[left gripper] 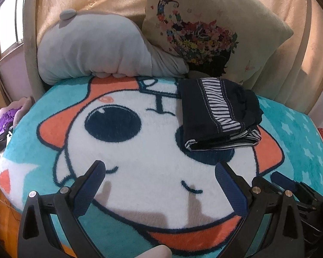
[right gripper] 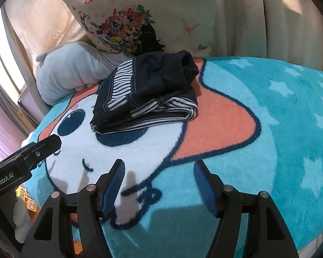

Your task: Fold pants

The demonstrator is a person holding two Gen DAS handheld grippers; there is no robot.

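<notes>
- Lying folded in a small stack near the far edge of the fluffy blue cartoon blanket (left gripper: 60, 116): dark navy pants with striped lining (left gripper: 217, 114).
- Left gripper (left gripper: 159, 185) and right gripper (right gripper: 159, 182): fingers apart, holding nothing.
- Looks finished; maybe just pat flat.

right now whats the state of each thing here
pants: folded into a bundle, lying on the blanket, not held
left gripper: open, empty, above the blanket
right gripper: open, empty
blanket: spread flat
flower pillow: propped upright behind the pants
grey pillow: lying on its side
</notes>
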